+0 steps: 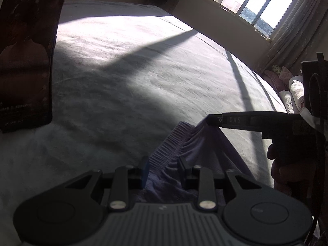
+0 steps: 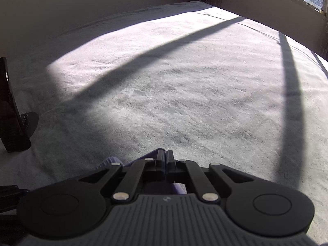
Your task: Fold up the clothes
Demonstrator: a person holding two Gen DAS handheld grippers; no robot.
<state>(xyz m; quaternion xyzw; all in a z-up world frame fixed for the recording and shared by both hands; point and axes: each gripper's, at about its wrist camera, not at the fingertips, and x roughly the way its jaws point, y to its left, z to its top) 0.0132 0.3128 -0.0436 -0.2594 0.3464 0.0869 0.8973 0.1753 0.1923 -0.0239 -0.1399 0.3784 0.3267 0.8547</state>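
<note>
A purple garment with a ribbed elastic waistband [image 1: 174, 143] is held up over the bed between both grippers. In the left wrist view my left gripper [image 1: 163, 169] has its jaws around the gathered waistband, with cloth bunched between the fingers. My right gripper [image 1: 209, 121] reaches in from the right and pinches the far end of the waistband. In the right wrist view my right gripper [image 2: 165, 155] is shut, with a bit of purple cloth [image 2: 151, 155] showing at its fingertips and below it.
A light grey bedspread [image 1: 143, 71] covers the wide bed, crossed by sunlight and shadow bars. A phone on a stand [image 1: 26, 57] stands at the left, also seen in the right wrist view [image 2: 10, 110]. A window [image 1: 250, 2] and pillows [image 1: 291, 90] lie at the right.
</note>
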